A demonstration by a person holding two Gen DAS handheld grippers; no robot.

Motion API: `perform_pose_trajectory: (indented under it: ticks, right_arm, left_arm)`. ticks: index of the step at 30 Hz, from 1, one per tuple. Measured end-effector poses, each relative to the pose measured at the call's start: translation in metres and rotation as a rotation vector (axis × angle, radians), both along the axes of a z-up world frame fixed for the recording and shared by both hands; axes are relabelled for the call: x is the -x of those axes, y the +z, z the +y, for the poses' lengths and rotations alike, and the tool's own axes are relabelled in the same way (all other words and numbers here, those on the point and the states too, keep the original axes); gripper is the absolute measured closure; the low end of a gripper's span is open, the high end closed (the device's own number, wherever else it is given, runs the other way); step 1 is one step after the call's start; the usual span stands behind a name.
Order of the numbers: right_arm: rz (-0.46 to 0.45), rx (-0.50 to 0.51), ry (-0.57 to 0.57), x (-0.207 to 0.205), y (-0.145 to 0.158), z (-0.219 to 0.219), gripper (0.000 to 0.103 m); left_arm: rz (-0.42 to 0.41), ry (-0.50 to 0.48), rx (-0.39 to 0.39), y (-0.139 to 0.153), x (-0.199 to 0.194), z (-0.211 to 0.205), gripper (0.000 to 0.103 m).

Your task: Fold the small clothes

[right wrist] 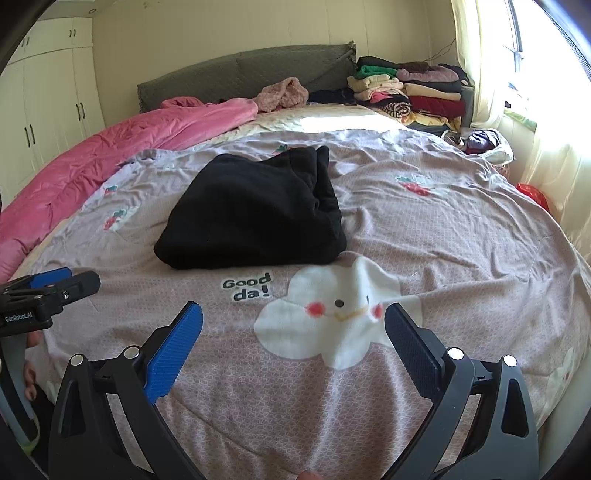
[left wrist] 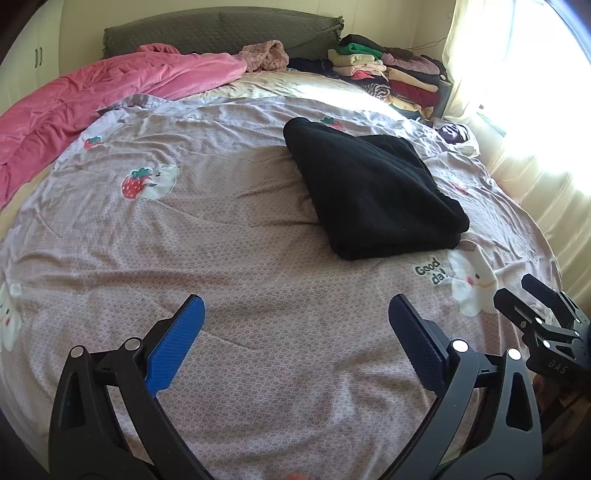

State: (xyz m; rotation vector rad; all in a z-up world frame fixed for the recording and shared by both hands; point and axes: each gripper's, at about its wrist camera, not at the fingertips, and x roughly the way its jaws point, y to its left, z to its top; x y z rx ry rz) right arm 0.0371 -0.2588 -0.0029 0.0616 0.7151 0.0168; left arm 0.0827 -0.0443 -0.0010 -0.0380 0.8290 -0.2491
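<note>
On the mauve bedspread [left wrist: 240, 236], printed with strawberries and white cartoon animals, a black garment [left wrist: 373, 192] lies folded into a thick, roughly rectangular bundle, resting flat near the middle of the bed with no gripper touching it. From the right wrist view the same bundle sits just beyond the printed words "Good da!" [right wrist: 246, 287] and a white smiling cartoon figure [right wrist: 332, 314], its folded layers showing along the right edge. The left gripper [left wrist: 295, 325] hovers above bare bedspread, well short of the garment, its blue-padded fingers [left wrist: 177, 343] spread wide with nothing between them. The right gripper [right wrist: 293, 328] is likewise held over the bedspread, above the white cartoon figure, its jaws wide apart and empty. Each gripper shows at the edge of the other's view: the right one at the lower right of the left wrist picture, the left one at the left edge of the right wrist picture, so they sit side by side near the foot of the bed. A rumpled pink blanket [left wrist: 92, 99] runs along the left side of the bed up to a dark green headboard [left wrist: 221, 29]. A stack of folded clothes [right wrist: 410, 88] in many colours is piled at the far right corner beside a bright curtained window [right wrist: 546, 92]. White wardrobe doors [right wrist: 48, 96] stand on the left wall.
</note>
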Motion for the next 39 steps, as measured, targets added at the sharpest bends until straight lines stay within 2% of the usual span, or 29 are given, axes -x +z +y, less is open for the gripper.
perform_pose_trajectory:
  ticks: [39]
  right_arm:
    - [0.008, -0.001, 0.006, 0.0001, -0.0022, 0.0007, 0.005]
  left_arm:
    - [0.017, 0.04, -0.035, -0.0049, 0.0028, 0.0028, 0.009]
